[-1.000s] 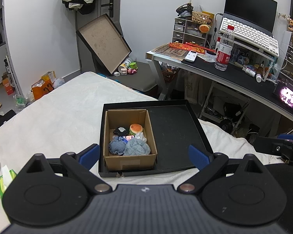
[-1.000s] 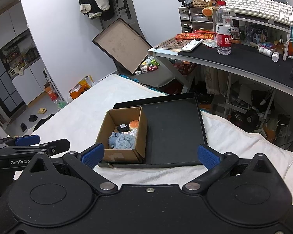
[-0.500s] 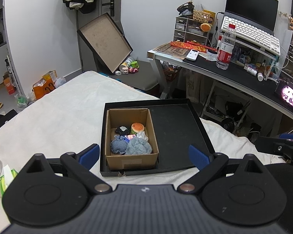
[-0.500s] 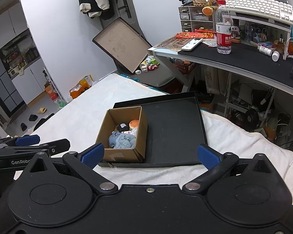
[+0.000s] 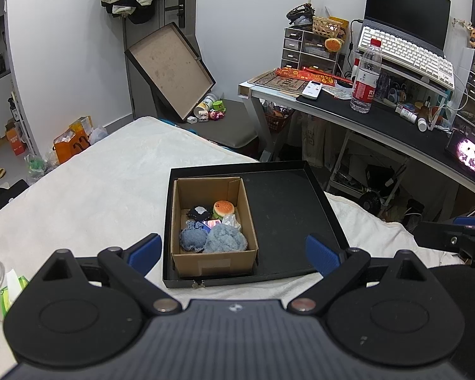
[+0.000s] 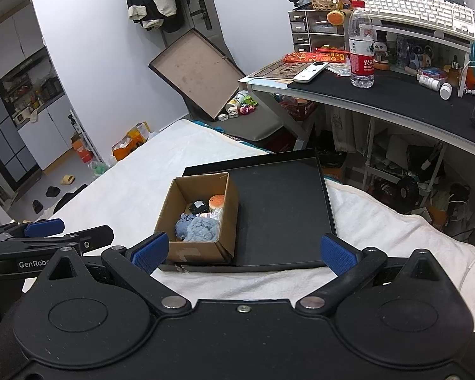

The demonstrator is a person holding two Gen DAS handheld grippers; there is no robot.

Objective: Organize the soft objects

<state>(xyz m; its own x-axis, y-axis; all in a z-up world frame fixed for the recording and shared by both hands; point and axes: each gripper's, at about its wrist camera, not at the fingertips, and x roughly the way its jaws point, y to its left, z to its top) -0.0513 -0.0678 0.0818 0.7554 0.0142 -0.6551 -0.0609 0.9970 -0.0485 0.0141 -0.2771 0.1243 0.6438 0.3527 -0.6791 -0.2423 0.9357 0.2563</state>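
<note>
A small cardboard box (image 5: 212, 258) (image 6: 193, 251) stands in the left part of a flat black tray (image 5: 285, 209) (image 6: 278, 209) on a white bed. The box holds soft things: two blue fuzzy balls (image 5: 224, 242) (image 6: 199, 229), a burger-shaped squishy (image 5: 224, 208) (image 6: 217, 201), a black plush (image 5: 199, 212) and something crinkly. My left gripper (image 5: 232, 251) is open and empty, held above the tray's near edge. My right gripper (image 6: 243, 251) is open and empty, also near the tray's front. The left gripper shows at the left of the right wrist view (image 6: 44, 232).
The white bed (image 5: 104, 171) stretches to the left. A cluttered desk (image 5: 380, 120) with a water bottle (image 5: 365, 76), keyboard and laptop stands beyond on the right. A box lid (image 5: 171, 69) leans on the door. A bottle and tissue packet (image 5: 3, 288) lie at my left.
Both views have shifted slightly; the box and tray sit a little further right in the left wrist view. Both grippers stay open and empty.
</note>
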